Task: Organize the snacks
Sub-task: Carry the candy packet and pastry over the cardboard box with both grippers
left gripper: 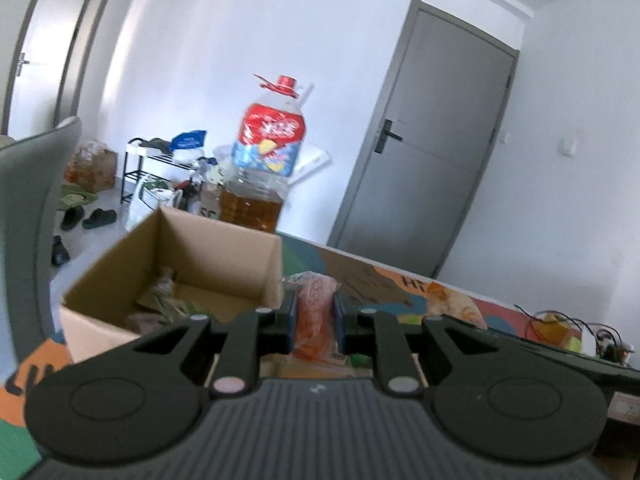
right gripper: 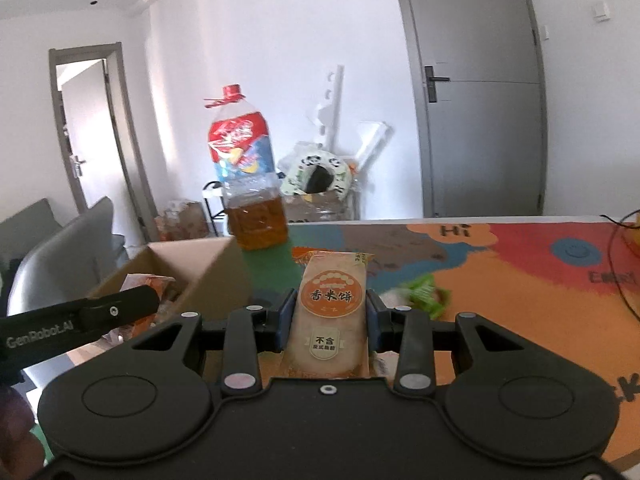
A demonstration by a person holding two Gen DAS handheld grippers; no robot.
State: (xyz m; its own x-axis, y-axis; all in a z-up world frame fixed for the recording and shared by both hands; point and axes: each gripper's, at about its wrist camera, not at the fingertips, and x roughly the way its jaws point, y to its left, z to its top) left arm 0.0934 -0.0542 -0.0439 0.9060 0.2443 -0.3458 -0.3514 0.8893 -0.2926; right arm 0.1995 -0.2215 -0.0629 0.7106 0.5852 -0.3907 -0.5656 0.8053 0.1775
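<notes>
Both tongs were clamped on snacks: the left tongs (left gripper: pixel 315 314) on an orange packet (left gripper: pixel 314 312), the right tongs (right gripper: pixel 329 316) on a rice-cracker packet (right gripper: pixel 330 312). The cardboard box (left gripper: pixel 172 264) at the worktop's left edge lay nearer the left tongs.

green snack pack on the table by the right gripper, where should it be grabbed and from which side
Judging by the right wrist view, the green snack pack lies low and crumpled on the table. Come from above and pinch across its bunched middle. It is blurred, so its edges cannot be told.
</notes>
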